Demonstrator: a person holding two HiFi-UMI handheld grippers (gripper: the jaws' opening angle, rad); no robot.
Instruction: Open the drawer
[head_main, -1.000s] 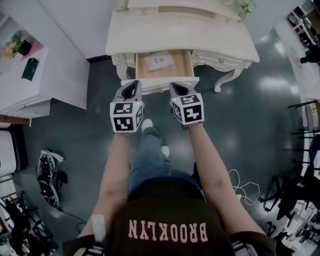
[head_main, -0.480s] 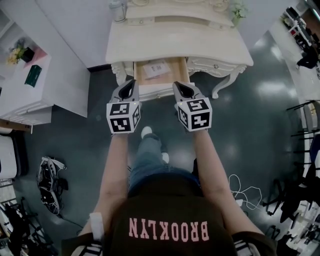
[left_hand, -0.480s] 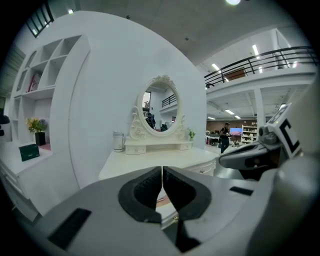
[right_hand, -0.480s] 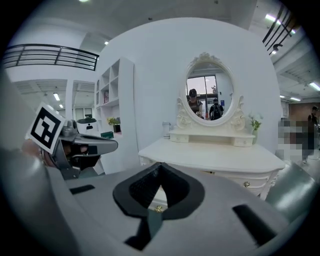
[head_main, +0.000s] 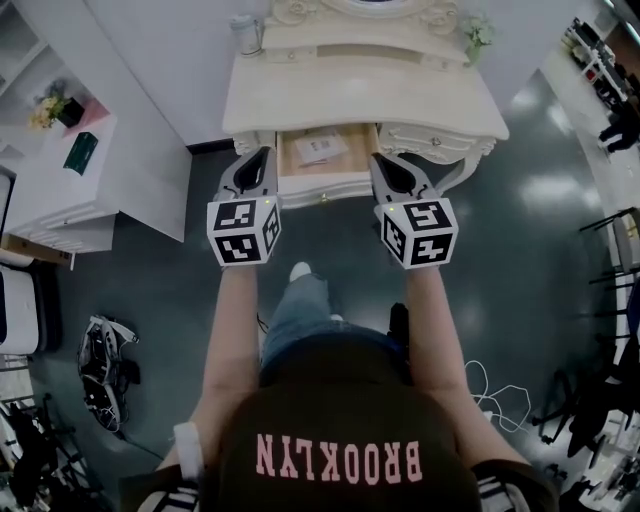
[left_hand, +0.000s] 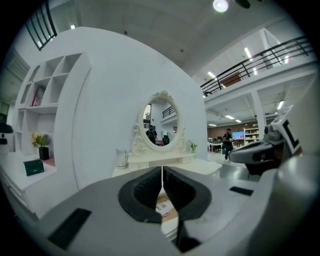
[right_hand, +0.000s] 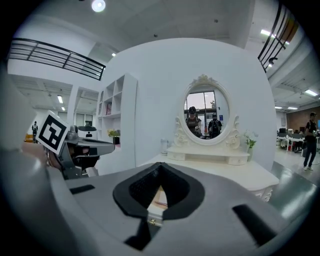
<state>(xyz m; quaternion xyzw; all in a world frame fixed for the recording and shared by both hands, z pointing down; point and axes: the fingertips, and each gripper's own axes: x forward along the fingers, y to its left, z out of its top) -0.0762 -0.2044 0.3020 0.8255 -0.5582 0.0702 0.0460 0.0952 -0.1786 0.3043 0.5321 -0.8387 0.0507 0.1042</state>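
The cream dressing table (head_main: 360, 100) has its middle drawer (head_main: 325, 188) pulled out, with a sheet of paper (head_main: 318, 148) lying inside. My left gripper (head_main: 262, 153) hangs shut over the drawer's left corner and holds nothing. My right gripper (head_main: 378, 158) hangs shut over the right corner, also with nothing in it. Neither touches the drawer. In the left gripper view the jaws (left_hand: 162, 170) meet in a thin line, with the drawer (left_hand: 165, 207) showing below them. In the right gripper view the shut jaws (right_hand: 160, 167) frame the drawer (right_hand: 159, 197) and its small brass knob (right_hand: 152, 221).
A white shelf unit (head_main: 70, 170) with a green box (head_main: 82, 152) and flowers (head_main: 50, 108) stands at the left. A cup (head_main: 247, 35) and a small plant (head_main: 478, 32) sit on the table's back. Gear (head_main: 105, 370) and cables (head_main: 495, 385) lie on the floor.
Both grippers have risen from the drawer's front edge and now point more level, toward the mirror. The drawer has stayed open.
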